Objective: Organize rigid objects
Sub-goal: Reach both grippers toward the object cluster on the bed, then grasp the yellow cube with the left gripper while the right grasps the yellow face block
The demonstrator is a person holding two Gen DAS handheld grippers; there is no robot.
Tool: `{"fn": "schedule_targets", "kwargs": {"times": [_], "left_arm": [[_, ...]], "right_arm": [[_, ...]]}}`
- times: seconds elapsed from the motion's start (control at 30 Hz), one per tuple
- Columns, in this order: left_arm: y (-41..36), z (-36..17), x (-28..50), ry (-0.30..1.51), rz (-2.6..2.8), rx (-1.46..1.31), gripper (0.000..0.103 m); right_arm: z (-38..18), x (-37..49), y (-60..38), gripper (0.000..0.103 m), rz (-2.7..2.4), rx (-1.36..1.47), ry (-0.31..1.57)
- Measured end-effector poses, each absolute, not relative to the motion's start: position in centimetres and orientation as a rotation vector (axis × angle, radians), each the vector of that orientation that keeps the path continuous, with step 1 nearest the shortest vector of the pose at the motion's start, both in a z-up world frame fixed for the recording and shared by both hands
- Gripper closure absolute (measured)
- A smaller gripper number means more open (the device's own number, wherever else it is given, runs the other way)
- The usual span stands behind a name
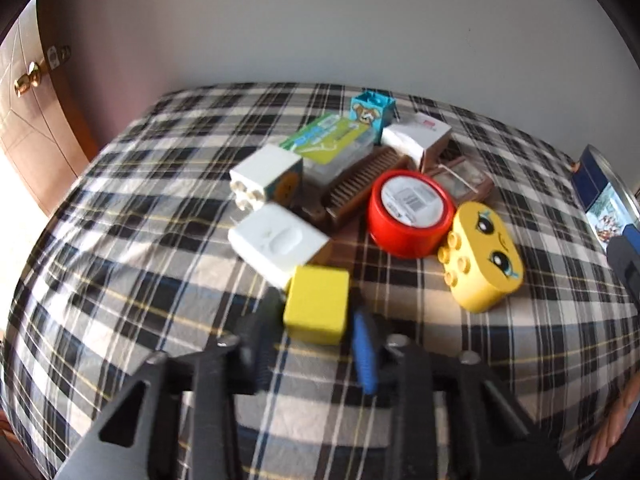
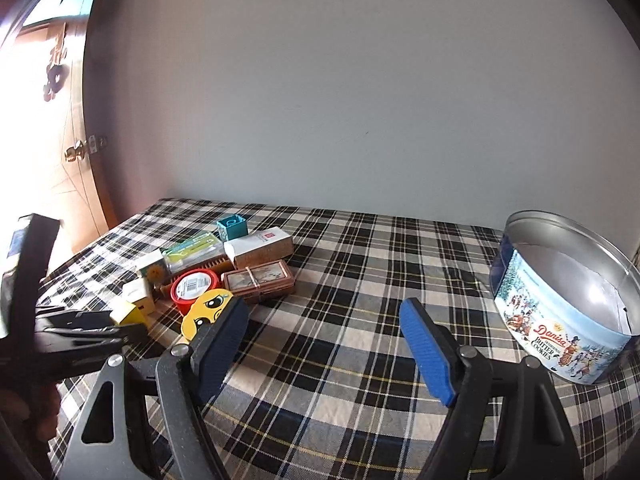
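Toys and small boxes lie in one heap on the left part of our counter (image 2: 360,280), which a black-and-white checked cloth covers. In the heap we see a red tub (image 1: 410,214), a yellow face brick (image 1: 480,256), a comb (image 1: 360,184), a white brick (image 1: 266,178) and a teal brick (image 1: 372,110). Our left fingers (image 1: 316,320) pinch a yellow cube (image 1: 316,304) at the near side of the heap. Our right fingers (image 2: 324,348) stand spread with nothing between them, over bare cloth. A cookie tin (image 2: 560,312) stands open at the right, well apart from the heap, near the right edge. Between heap and tin the cloth is free. A plain grey wall (image 2: 360,100) rises behind the far edge, and a wooden door (image 1: 28,112) is at the left.
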State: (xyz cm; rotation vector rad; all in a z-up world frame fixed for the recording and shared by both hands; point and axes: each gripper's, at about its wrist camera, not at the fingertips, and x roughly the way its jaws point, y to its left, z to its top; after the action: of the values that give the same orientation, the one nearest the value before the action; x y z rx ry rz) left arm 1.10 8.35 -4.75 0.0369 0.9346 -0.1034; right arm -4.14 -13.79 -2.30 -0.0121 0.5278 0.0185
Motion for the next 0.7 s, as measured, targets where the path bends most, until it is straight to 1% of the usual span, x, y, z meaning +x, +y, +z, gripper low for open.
{"fn": "schedule_targets", "kwargs": {"times": [0.07, 0.17, 0.37, 0.53, 0.57, 0.63, 0.67, 0.7], "left_arm": [[8.5, -4.7, 1.0, 0.930, -0.117, 0.029, 0.080], [8.8, -4.5, 0.6, 0.916, -0.148, 0.016, 0.080], [10.8, -2.3, -1.7, 0.826, -0.175, -0.004, 0.080], [13.1, -0.9, -3.0, 0.778, -0.159, -0.020, 0.080], [13.3, -0.9, -3.2, 0.777, -0.149, -0.013, 0.080], [13.3, -0.9, -3.6, 0.774, -0.130, 0.014, 0.080], [13.2, -1.0, -3.7, 0.776, -0.131, 0.021, 0.080], [13.2, -1.0, -3.8, 0.781, -0.135, 0.020, 0.080]], "right_arm": [[-2.5, -4.0, -13.3, 0.023, 0.047, -0.012, 0.542], [-2.8, -3.7, -11.8, 0.027, 0.106, -0.047, 0.568], [-3.3, -2.5, -8.6, 0.027, 0.215, -0.071, 0.633], [-5.3, 1.6, -5.6, 0.027, 0.223, -0.047, 0.800], [-5.8, 2.2, -5.2, 0.029, 0.216, -0.054, 0.828], [-6.8, 3.2, -4.5, 0.048, 0.188, -0.096, 0.885], [-6.7, 3.2, -4.4, 0.057, 0.173, -0.111, 0.877], [-6.5, 3.1, -4.5, 0.057, 0.174, -0.111, 0.876]]}}
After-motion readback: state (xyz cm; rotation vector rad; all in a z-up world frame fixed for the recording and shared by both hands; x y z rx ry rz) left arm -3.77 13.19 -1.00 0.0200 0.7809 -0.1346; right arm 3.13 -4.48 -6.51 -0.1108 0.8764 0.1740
